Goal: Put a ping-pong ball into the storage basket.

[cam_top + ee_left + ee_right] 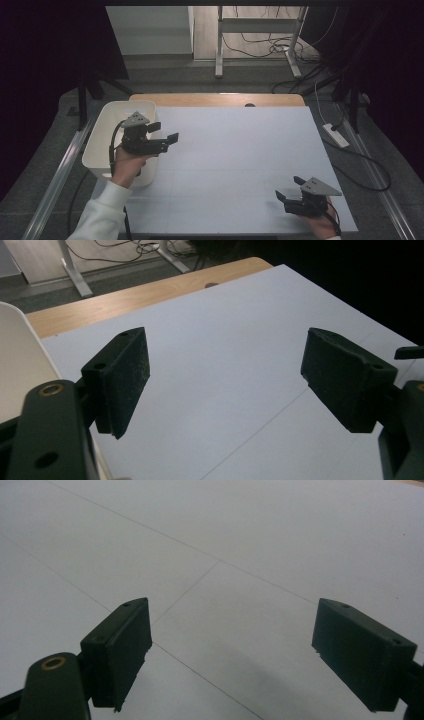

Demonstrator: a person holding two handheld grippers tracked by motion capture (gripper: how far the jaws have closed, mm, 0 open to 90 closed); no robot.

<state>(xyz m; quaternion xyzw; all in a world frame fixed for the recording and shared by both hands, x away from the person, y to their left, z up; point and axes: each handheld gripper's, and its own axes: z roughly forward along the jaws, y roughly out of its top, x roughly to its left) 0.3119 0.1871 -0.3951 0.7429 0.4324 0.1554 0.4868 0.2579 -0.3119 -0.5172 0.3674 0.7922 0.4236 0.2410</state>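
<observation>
Left gripper (166, 131) wide open, holding nothing, raised beside the white bin (107, 114); bin just behind and to its left, the nearer hand for anything inside, contents hidden. Right gripper (288, 189) also wide open and empty, low over the white sheet (235, 150), well apart from the bin. No task thing to be seen between either pair of jaws; next move unclear.

A bin (107, 142) sits at the table's (240, 165) nine o'clock edge. The left gripper (162, 134) hovers beside it; the right gripper (289, 190) sits at five o'clock
</observation>
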